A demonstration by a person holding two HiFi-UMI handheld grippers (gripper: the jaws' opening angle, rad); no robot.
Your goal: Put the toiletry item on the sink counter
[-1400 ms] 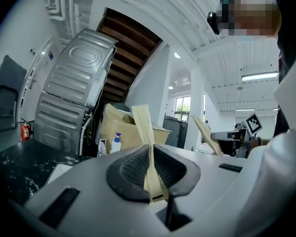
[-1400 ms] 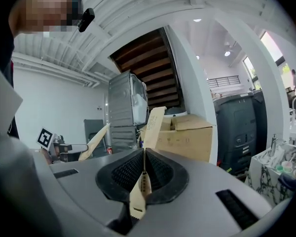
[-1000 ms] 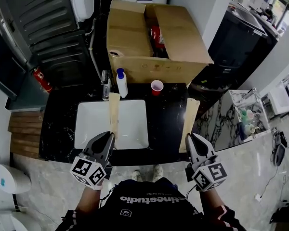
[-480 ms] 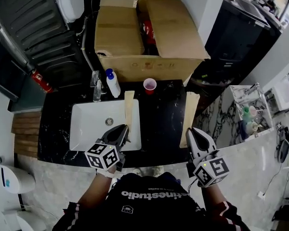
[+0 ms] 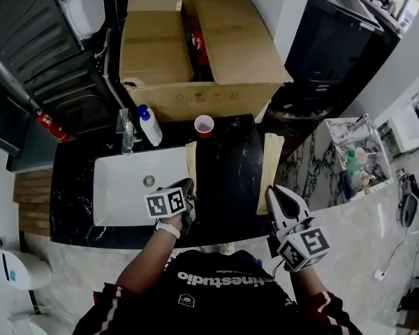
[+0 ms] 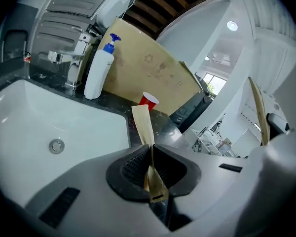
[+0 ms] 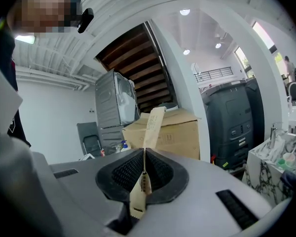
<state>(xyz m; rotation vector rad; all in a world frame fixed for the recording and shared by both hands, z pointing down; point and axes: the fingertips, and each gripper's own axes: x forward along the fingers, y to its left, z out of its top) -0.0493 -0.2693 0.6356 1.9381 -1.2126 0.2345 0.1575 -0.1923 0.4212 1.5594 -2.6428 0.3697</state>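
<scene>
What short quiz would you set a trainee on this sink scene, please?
1. True or false: the left gripper is shut on a tan packet.
2. Which thing stands right beside the tap on the counter?
A) a white pump bottle
B) a toothbrush
C) a bar of soap
3. Fill in: the cup in front of the cardboard box is coloured ____.

Key: 1 true; 2 A; 3 red.
</scene>
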